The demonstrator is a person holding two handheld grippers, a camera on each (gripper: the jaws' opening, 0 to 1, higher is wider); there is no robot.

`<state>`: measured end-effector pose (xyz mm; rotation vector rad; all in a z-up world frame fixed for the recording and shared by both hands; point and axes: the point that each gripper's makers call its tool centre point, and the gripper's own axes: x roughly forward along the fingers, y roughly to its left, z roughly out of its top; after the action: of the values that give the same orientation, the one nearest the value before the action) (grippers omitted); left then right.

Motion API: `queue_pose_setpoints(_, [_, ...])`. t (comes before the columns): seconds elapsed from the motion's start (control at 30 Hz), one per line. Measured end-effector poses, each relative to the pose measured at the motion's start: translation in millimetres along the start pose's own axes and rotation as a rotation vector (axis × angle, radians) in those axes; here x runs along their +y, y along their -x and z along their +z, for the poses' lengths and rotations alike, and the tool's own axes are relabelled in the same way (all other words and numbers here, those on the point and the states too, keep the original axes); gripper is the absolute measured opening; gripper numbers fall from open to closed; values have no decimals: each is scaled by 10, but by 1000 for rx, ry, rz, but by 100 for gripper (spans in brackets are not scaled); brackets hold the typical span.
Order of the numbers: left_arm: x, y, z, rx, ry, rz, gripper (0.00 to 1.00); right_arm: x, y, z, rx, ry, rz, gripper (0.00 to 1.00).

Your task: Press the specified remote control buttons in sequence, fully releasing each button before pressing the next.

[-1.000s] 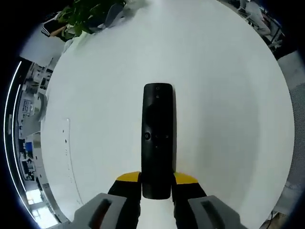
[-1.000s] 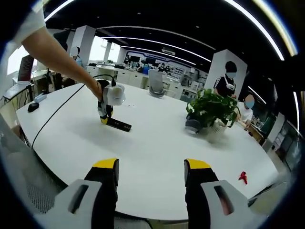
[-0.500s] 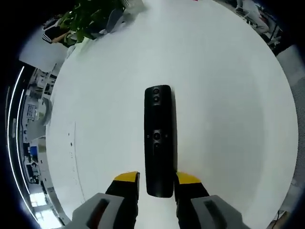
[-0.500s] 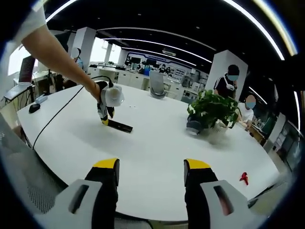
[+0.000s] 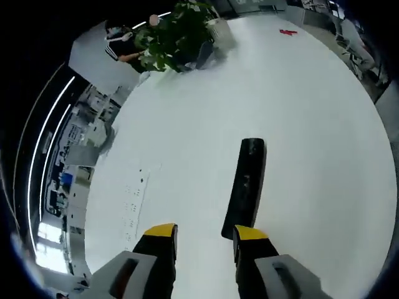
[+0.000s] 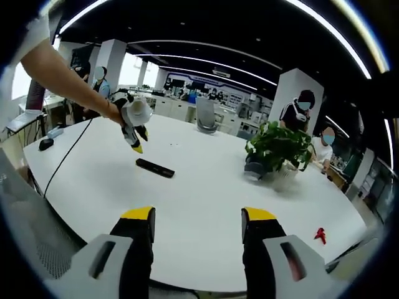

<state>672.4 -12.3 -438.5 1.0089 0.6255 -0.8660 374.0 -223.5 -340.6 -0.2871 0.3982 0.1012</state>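
Now, step: I think the person is pausing between button presses, with the left gripper off the remote, so no button is being pushed right now.
Next move: I think a gripper tip is going to need to come down softly on the next button, then lift fully away; I cannot tell which button that is.
Right gripper point(image 6: 196, 233): it is sitting nearest in the right gripper view, near the table's edge, with its yellow-tipped jaws spread wide apart, holding nothing and touching nothing.
Left gripper point(image 5: 204, 240): its jaws are standing apart with nothing between them, and in the right gripper view it point(image 6: 135, 144) is hanging in the air above the table, up and to the left of the remote, not touching it.
Remote point(image 5: 244, 188): it is lying flat on the white table point(image 5: 312, 124), just past the left gripper's right-hand jaw tip and a bit to the side of the gap; in the right gripper view it point(image 6: 154, 167) is lying alone out on the table, well away from the right gripper.
Buttons: they are too small and dark to read.
Plant point(image 6: 277, 149): it is standing on the far side of the table, well apart from the remote.
Red thing point(image 6: 320, 234): it is lying near the table's right edge, too small to name.
People: some are standing behind the table, far back.
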Motion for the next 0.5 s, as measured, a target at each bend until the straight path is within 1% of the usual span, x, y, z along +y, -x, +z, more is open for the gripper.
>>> queue_pose_setpoints(0.03, [7,102,36,-27,27,17,38,-1,0,0,0,0,-1,58])
queue_pose_setpoints(0.07, [3,167,55,-48,47,20,40,-2,-1,1,-1,-1,-1,59])
queue_pose_setpoints(0.1, [6,249,88,-83,77,28,40,-2,-1,2,-1,-2,-1,59])
queue_pose_setpoints(0.17, [-15,372,107,-119,123,38,42,0,1,0,0,-3,-1,59])
queue_pose_setpoints(0.2, [-34,444,126,-154,170,36,43,2,4,8,-5,-3,0,59])
queue_pose_setpoints(0.23, [-57,482,111,-160,181,25,44,2,5,13,-8,-3,-1,60])
queue_pose_setpoints(0.27, [-68,547,103,-179,203,33,46,3,5,10,-7,-4,0,61])
queue_pose_setpoints(0.33, [-90,631,85,-196,232,37,49,5,3,4,-4,-6,0,62])
queue_pose_setpoints(0.37, [-128,704,96,-223,269,30,50,4,3,6,-5,-7,0,63])
queue_pose_setpoints(0.4, [-161,780,91,-241,287,27,51,5,4,9,-7,-10,2,63])
queue_pose_setpoints(0.5, [-202,938,43,-259,306,49,52,18,1,6,-5,-19,11,65])
